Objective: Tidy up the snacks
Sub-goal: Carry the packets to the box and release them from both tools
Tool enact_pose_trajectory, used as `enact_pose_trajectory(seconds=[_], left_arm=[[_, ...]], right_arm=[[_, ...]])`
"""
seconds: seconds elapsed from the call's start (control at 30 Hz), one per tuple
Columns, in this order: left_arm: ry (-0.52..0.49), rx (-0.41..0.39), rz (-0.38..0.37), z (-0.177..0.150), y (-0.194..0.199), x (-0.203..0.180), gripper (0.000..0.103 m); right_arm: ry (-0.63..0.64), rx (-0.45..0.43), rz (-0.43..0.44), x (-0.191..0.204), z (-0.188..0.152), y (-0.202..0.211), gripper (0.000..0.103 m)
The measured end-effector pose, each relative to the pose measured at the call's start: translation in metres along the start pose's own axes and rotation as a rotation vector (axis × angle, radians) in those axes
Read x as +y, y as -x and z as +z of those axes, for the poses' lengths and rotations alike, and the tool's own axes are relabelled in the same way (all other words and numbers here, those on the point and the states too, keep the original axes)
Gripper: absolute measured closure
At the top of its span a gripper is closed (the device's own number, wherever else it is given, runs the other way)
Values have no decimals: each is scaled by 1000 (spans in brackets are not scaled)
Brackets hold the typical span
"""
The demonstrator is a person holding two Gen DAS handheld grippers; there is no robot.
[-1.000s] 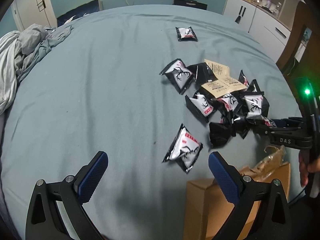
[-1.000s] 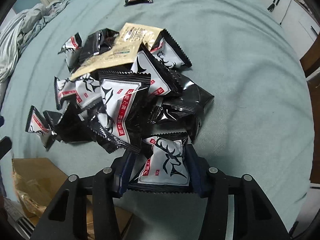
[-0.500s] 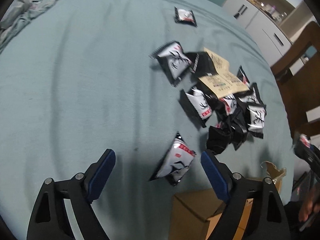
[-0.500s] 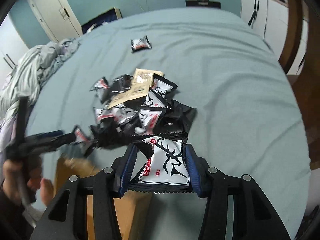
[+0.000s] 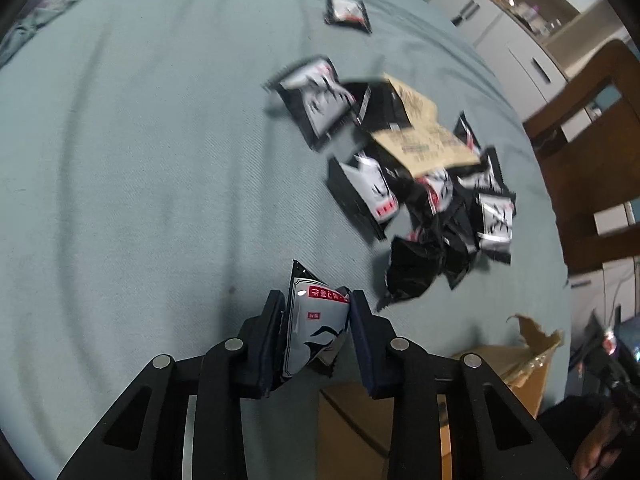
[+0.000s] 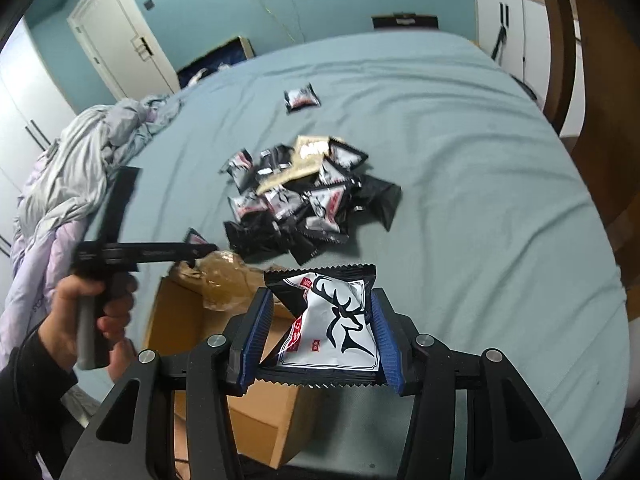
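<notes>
A pile of black-and-white deer-print snack packets (image 5: pixel 424 184) with a tan packet (image 5: pixel 424 140) on top lies on the teal bed; it also shows in the right wrist view (image 6: pixel 304 204). My left gripper (image 5: pixel 316 312) is shut on one snack packet (image 5: pixel 316 324) at the bed's near edge. My right gripper (image 6: pixel 322 312) is shut on another snack packet (image 6: pixel 336 324) and holds it above the open cardboard box (image 6: pixel 224 344). The left gripper (image 6: pixel 200 249) also shows in the right wrist view, held by a hand.
A lone packet (image 5: pixel 347 13) lies farther up the bed (image 5: pixel 140 160). The cardboard box (image 5: pixel 400 412) stands against the bed's near edge. Crumpled bedding (image 6: pixel 80 168) lies at the left. A wooden chair (image 5: pixel 592 152) and white cabinets (image 6: pixel 516 36) stand at the right.
My left gripper moved onto the near packet and shut on it. My right gripper pulled back from the pile with its packet and now hangs over the box.
</notes>
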State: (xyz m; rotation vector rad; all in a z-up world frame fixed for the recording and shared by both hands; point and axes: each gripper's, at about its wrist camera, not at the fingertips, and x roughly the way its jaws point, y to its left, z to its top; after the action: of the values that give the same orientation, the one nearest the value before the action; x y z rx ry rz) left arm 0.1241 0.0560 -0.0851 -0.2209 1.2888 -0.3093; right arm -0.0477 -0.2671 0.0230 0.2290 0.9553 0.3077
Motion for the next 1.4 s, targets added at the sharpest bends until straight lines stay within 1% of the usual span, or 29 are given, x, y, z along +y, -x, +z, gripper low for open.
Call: enact_pose_trajectory(seconds=[0.07,0.1,0.23,0.33,0.5,0.63,0.73,0.8,0.93,1.0,1.03,1.1,1.17,1.27,1.4], left_arm=[[22,-56,28,0,15,3,72],[31,-95,56,-2,26,3,72],[19,-206,141,-9,61,3,72],[-9,-254,144,-19,83,-9,72],[-76,-281,86,-40,106,-26,72],[-144,-282,51,-55,113,-49,72],[-193,-269,27,-67,114,-65,72],[-227,-257,24,-74,112,-75,71],[-320,-260,68,-87,106,-95,70],[-345,-269,99,-89,102,-101,67],[-352,-276,115,-90,101,-102,63],[-354,-280,132,-89,99,-103,45],[-340,-285,146,-87,98,-101,34],[-315,-271,183,-85,96,-95,28],[-283,-223,227,-87,90,-87,27]], right_arm=[[-16,18,4,0,4,-5,55],[-16,17,2,0,5,-3,55],[8,0,1,6,5,4,55],[31,-19,7,12,2,8,55],[66,-31,-8,18,-5,10,55],[71,-35,-7,18,-7,12,55],[67,-38,-4,17,-8,14,55],[65,-40,2,16,-9,16,55],[74,-43,12,18,-10,17,55],[88,-38,17,21,-10,16,55],[93,-37,17,21,-10,16,55],[108,-32,21,24,-11,15,55],[122,-27,24,27,-12,14,55],[150,-21,22,34,-13,13,55],[176,-8,21,44,-19,12,55]])
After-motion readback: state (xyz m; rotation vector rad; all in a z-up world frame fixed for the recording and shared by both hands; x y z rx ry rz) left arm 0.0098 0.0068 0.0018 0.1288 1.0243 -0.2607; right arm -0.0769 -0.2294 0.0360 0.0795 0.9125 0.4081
